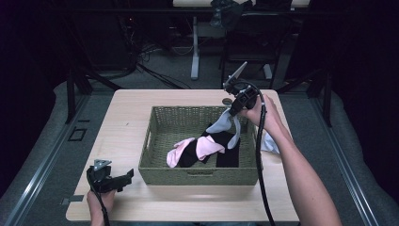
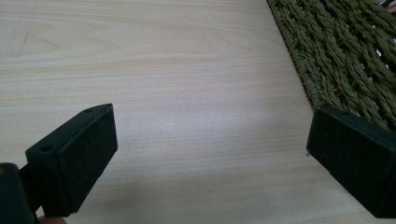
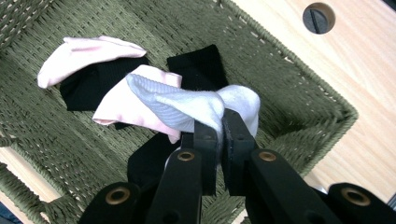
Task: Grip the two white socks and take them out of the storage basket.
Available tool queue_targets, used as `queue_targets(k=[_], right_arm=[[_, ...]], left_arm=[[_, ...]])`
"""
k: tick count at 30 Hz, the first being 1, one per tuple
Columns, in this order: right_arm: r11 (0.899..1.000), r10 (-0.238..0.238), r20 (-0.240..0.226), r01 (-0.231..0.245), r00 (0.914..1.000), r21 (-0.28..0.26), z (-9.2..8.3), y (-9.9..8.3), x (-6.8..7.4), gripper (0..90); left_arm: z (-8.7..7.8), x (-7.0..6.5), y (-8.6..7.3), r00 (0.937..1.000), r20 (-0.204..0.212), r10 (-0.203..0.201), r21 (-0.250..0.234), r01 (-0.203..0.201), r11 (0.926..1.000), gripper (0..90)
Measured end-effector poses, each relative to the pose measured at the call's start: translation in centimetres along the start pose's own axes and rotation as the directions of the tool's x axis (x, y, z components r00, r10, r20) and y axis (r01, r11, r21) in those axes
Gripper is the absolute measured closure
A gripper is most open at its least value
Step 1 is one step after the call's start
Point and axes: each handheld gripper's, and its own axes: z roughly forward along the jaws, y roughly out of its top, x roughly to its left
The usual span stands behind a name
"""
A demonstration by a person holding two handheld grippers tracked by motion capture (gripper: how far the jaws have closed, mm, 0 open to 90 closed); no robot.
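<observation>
Your right gripper [image 3: 219,128] has its jaws clamped on one white sock [image 3: 187,105], held over the right part of the woven basket [image 1: 160,172] at frame center. In the basket lie two pink socks [image 1: 207,147] and two black socks [image 1: 229,155]. Your left gripper [image 2: 210,158] rests at lower left on the surface [image 2: 177,70], jaws wide apart and empty.

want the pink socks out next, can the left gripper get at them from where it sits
Probably yes. The left gripper sits open on the table just outside the basket, holding nothing. The pink socks lie uncovered inside; it would only need to lift over the near wall.
</observation>
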Motion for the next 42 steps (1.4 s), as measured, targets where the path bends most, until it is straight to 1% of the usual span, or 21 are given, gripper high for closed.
queue_targets(k=[4, 5, 6, 9, 10, 11, 14, 16, 17, 18, 19, 22, 27, 32, 36, 39, 42], right_arm=[[1.000, 0.010, -0.002, -0.010, 0.9999, -0.021, -0.7, 0.2, 0.1, 86.6], [1.000, 0.003, 0.003, -0.002, 1.0000, -0.012, -1.0, 0.3, 0.0, 86.6], [1.000, 0.000, 0.004, 0.001, 1.0000, -0.016, -1.2, 0.3, -0.1, 86.6], [0.999, 0.010, 0.001, -0.010, 0.9999, -0.031, -2.0, 0.4, -0.1, 86.5], [1.000, 0.001, 0.004, 0.000, 1.0000, -0.027, -2.3, 0.5, -0.2, 86.5], [0.999, 0.008, -0.001, -0.008, 1.0000, -0.039, -2.5, 0.5, -0.2, 86.5], [0.999, 0.007, 0.008, -0.006, 0.9999, -0.046, -3.5, 0.5, -0.5, 86.5], [0.998, 0.016, 0.011, -0.015, 0.9998, -0.055, -4.1, 0.4, -0.6, 86.5], [0.999, 0.005, 0.015, -0.004, 0.9999, -0.051, -4.5, 0.4, -0.8, 86.5], [0.998, 0.016, 0.017, -0.015, 0.9997, -0.061, -4.7, 0.4, -0.8, 86.5], [0.998, 0.016, 0.024, -0.014, 0.9996, -0.057, -5.1, 0.3, -0.9, 86.5], [0.997, 0.021, 0.035, -0.018, 0.9992, -0.076, -6.0, 0.0, -1.3, 86.5], [0.994, 0.043, 0.048, -0.038, 0.9979, -0.102, -7.5, -0.9, -2.3, 86.5], [0.993, 0.064, 0.068, -0.056, 0.9957, -0.108, -8.9, -2.1, -3.5, 86.5], [0.987, 0.096, 0.073, -0.085, 0.9927, -0.136, -9.8, -3.3, -4.4, 86.4], [0.985, 0.117, 0.085, -0.105, 0.9895, -0.136, -10.5, -4.2, -5.1, 86.4], [0.981, 0.138, 0.091, -0.124, 0.9862, -0.148, -10.8, -5.2, -6.0, 86.4]], left_arm=[[0.0, 0.0, 0.0, 1.0000, -0.001, -0.002, -0.001, 0.002, 1.0000, 1.7], [0.0, 0.0, 0.0, 1.0000, 0.000, -0.001, 0.000, 0.001, 1.0000, 1.7], [0.0, 0.0, 0.0, 1.0000, 0.000, -0.001, -0.001, 0.001, 1.0000, 1.7], [0.0, 0.0, 0.0, 1.0000, 0.000, -0.001, 0.000, 0.001, 1.0000, 1.6], [0.0, 0.0, 0.0, 1.0000, -0.001, -0.002, -0.001, 0.002, 1.0000, 1.7], [0.0, 0.0, 0.0, 1.0000, -0.001, -0.002, 0.000, 0.002, 1.0000, 1.6], [0.0, 0.0, 0.0, 1.0000, 0.000, -0.002, 0.001, 0.002, 1.0000, 1.7], [0.0, 0.0, 0.0, 1.0000, 0.001, -0.001, 0.002, 0.001, 1.0000, 1.7], [0.0, 0.0, 0.0, 1.0000, 0.001, -0.001, 0.001, 0.001, 1.0000, 1.6], [0.0, 0.0, 0.0, 1.0000, 0.000, -0.002, 0.000, 0.002, 1.0000, 1.7], [0.0, 0.0, 0.0, 1.0000, 0.000, -0.002, 0.001, 0.002, 1.0000, 1.7], [0.0, 0.0, 0.0, 1.0000, -0.001, -0.002, 0.000, 0.002, 1.0000, 1.6], [0.0, 0.0, 0.0, 1.0000, 0.000, -0.001, -0.001, 0.001, 1.0000, 1.6], [0.0, 0.0, 0.0, 1.0000, -0.001, -0.001, 0.000, 0.001, 1.0000, 1.7], [0.0, 0.0, 0.0, 1.0000, 0.003, 0.000, 0.003, 0.000, 1.0000, 1.7], [0.0, -0.1, 0.0, 1.0000, 0.000, 0.003, 0.002, -0.003, 1.0000, 1.6], [0.0, -0.1, 0.0, 1.0000, 0.001, 0.002, 0.002, -0.002, 1.0000, 1.7]])
